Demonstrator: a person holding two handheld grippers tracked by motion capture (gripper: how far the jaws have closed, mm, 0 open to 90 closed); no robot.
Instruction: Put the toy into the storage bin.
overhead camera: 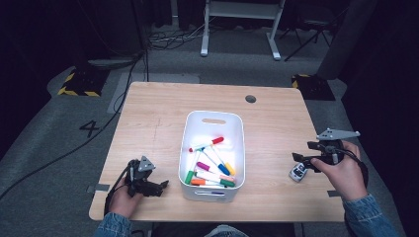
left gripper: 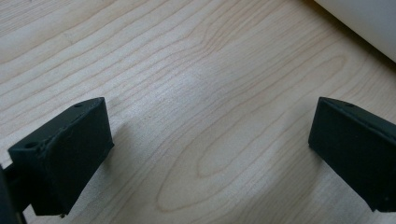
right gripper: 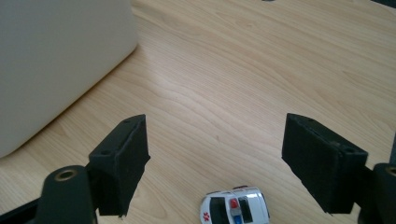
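One toy police car (right gripper: 235,209) lies between the open right tool (right gripper: 215,158) jaws.

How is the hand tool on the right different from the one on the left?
The right gripper has a little toy police car just below its open jaws; the left gripper has just bare table between its jaws. The right one sits farther from the white bin of markers than the left. Both are open and hold nothing.
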